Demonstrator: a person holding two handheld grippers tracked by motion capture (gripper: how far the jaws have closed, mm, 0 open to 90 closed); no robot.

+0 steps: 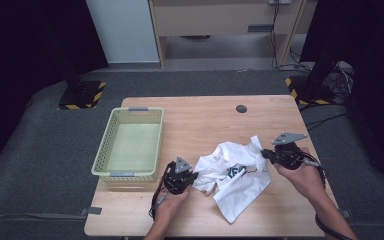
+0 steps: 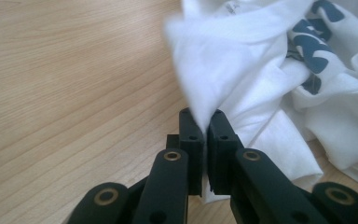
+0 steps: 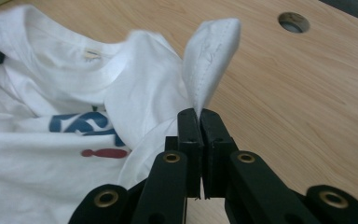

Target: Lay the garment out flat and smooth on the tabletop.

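A crumpled white T-shirt (image 1: pixel 236 177) with a blue and red print lies on the wooden table (image 1: pixel 200 120), right of centre. My left gripper (image 1: pixel 194 176) is shut on the shirt's left edge; in the left gripper view a fold of white cloth (image 2: pixel 205 70) rises from between the black pads of the left gripper (image 2: pixel 204 122). My right gripper (image 1: pixel 264 154) is shut on the shirt's right side. In the right gripper view the right gripper (image 3: pixel 199 116) pinches a stitched hem corner (image 3: pixel 209 51) that stands upright, with the T-shirt (image 3: pixel 65 140), its collar and print beyond it.
A pale green plastic basket (image 1: pixel 130 145) stands on the table's left part, close to my left hand. A round cable hole (image 1: pixel 241 108) sits in the tabletop at the back, also seen as the hole (image 3: pixel 292 21). The table edge runs just behind my forearms.
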